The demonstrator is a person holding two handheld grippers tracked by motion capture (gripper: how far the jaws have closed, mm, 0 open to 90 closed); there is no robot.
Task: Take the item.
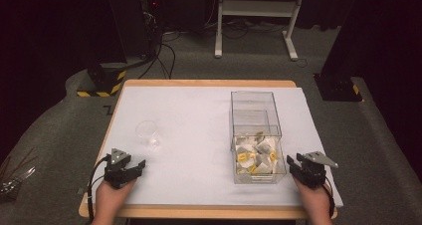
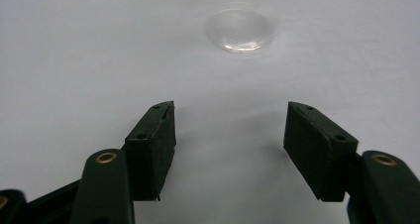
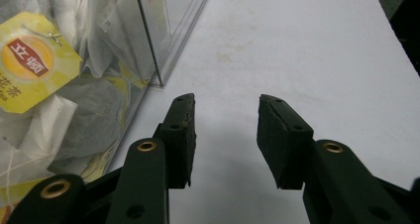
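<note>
White table covering (image 1: 199,135) supports your work area. Your left gripper (image 2: 230,130) sits wide apart and empty, near the clear cup (image 2: 239,29). Your right gripper (image 3: 225,122) sits moderately apart and empty, just beside the clear box (image 1: 256,135) of tea bags (image 1: 254,158).

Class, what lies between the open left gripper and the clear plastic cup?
Only bare white table cover separates the left gripper from the clear plastic cup, seen in the left gripper view.

A clear glass cup (image 1: 148,132) stands upright left of a clear tea-bag box (image 1: 256,135).
</note>
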